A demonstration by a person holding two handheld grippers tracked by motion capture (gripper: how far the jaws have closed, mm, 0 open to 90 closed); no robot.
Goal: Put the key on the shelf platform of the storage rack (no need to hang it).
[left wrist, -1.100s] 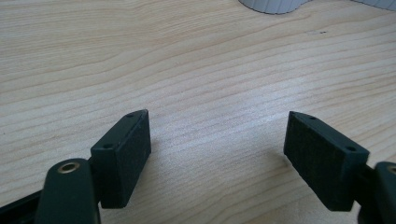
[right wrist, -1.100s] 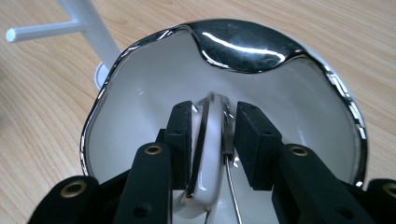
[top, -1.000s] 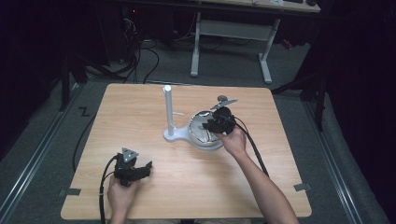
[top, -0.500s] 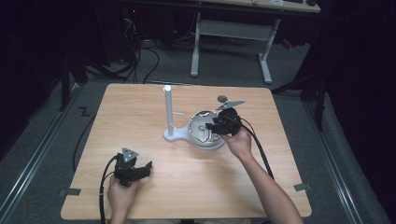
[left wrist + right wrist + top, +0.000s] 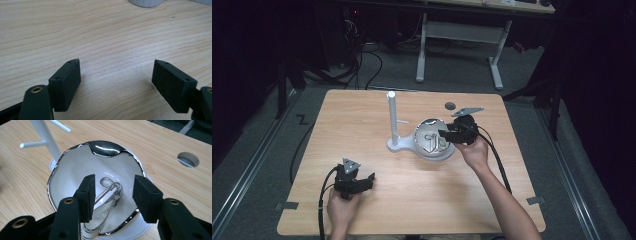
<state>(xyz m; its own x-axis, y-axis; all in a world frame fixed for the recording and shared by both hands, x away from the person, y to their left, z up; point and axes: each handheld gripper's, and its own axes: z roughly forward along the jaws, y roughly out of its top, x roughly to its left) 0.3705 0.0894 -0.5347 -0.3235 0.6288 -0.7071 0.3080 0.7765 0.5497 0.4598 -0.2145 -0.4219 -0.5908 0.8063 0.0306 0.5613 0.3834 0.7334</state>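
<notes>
A white bowl with a silver rim (image 5: 422, 131) (image 5: 51, 182) stands mid-table beside a white peg stand (image 5: 392, 117) (image 5: 46, 137). A metal wire clip (image 5: 111, 187) lies on the bowl's bottom. My right gripper (image 5: 443, 136) (image 5: 114, 180) hovers over the bowl's right side. Its jaws have just been opening and now stand apart above the clip without touching it. My left gripper (image 5: 367, 178) (image 5: 116, 72) rests near the table's front left, open, with bare wood between its pads.
A round cable hole (image 5: 450, 105) (image 5: 188, 159) sits in the tabletop behind the bowl. The stand's side pegs (image 5: 30, 144) stick out left of the bowl. The stand's base (image 5: 145, 2) lies ahead of the left gripper. A desk frame and cables stand beyond the table.
The right gripper's jaws have spread apart and the hand has drawn back a little to the right and upward from the bowl. The left gripper has stayed put.
</notes>
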